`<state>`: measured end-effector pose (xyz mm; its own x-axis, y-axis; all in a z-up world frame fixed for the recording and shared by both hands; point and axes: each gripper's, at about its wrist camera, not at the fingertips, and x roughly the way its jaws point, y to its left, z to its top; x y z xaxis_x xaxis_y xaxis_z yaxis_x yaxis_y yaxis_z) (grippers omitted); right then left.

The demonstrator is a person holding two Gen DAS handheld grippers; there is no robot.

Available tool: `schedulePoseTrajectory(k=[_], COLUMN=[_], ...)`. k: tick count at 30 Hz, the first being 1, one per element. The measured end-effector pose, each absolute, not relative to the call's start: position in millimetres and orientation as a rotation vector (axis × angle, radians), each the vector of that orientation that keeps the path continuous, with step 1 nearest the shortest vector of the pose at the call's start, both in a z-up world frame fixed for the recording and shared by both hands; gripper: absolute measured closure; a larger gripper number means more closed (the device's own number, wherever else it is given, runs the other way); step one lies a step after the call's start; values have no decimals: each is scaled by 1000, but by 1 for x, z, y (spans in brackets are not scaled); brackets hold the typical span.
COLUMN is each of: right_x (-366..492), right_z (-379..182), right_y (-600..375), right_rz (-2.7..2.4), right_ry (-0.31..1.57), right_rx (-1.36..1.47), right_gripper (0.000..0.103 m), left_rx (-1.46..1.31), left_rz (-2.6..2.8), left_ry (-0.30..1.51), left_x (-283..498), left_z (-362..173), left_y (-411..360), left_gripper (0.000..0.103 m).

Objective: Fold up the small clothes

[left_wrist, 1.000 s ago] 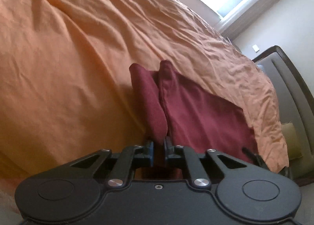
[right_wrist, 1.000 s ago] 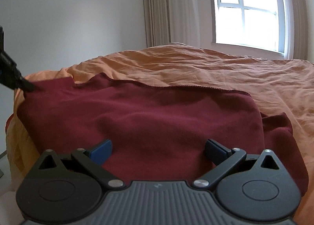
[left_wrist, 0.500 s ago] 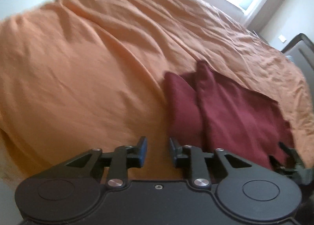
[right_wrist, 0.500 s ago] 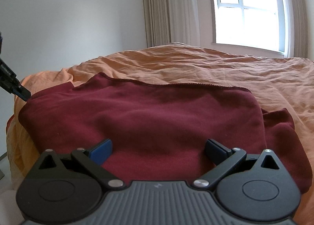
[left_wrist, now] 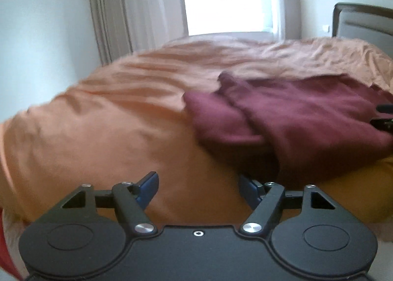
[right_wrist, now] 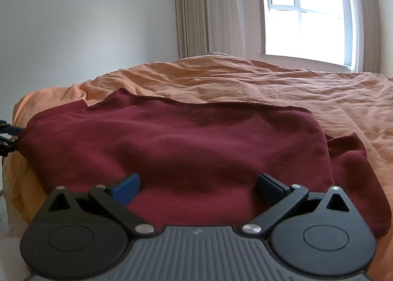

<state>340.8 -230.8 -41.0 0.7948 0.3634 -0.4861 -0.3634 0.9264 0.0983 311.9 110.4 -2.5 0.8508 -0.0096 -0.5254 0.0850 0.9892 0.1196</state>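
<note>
A wrinkled orange bedspread covers the bed under a bright window, with pale curtains and a blank wall beside it. The right gripper hovers low at the near edge of the bed with its blue-padded jaws spread wide and nothing between them; directly ahead of it, almost at its fingertips, lies the dark red garment, partly folded, its long axis running crosswise to the gripper's fingers and its hemmed far edge parallel to the jaw line. A looser flap of the same cloth sticks out ahead and to the gripper's right. The left gripper is likewise wide open and empty, facing bare bedspread; from it the garment lies ahead and off to its right, so its near corner is a sideways reach away. The right gripper appears squarely placed and nearer, so it seems better set to take the near edge for the next fold, the left needing to swing right first.
</note>
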Motion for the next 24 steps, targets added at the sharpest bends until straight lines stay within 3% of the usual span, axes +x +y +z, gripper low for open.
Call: schedulePoseTrajectory(k=[5,11,13,15,17,24], right_x=[342,343,343,343,343,341], right_z=[-43,-45,-46,-46,-46,-49], right_y=[-231,-229,-229,-230,-230,-231], right_rz=[388,380,381,381,381,382], right_ry=[525,524,523,523,522,509], right_rx=[-3,-2,0,0,1,9], right_gripper=[0,0,0,0,0,0], left_rx=[44,142,163,180,208,99], left_rz=[-74,-46,-42,-53,-56,-27], left_ry=[446,427,404,391,383,425], left_x=[314,319,318,318,316,311], left_z=[11,8,8,7,8,11], left_y=[108,101,101,99,97,108], left_gripper=[31,35,44,72,92,97])
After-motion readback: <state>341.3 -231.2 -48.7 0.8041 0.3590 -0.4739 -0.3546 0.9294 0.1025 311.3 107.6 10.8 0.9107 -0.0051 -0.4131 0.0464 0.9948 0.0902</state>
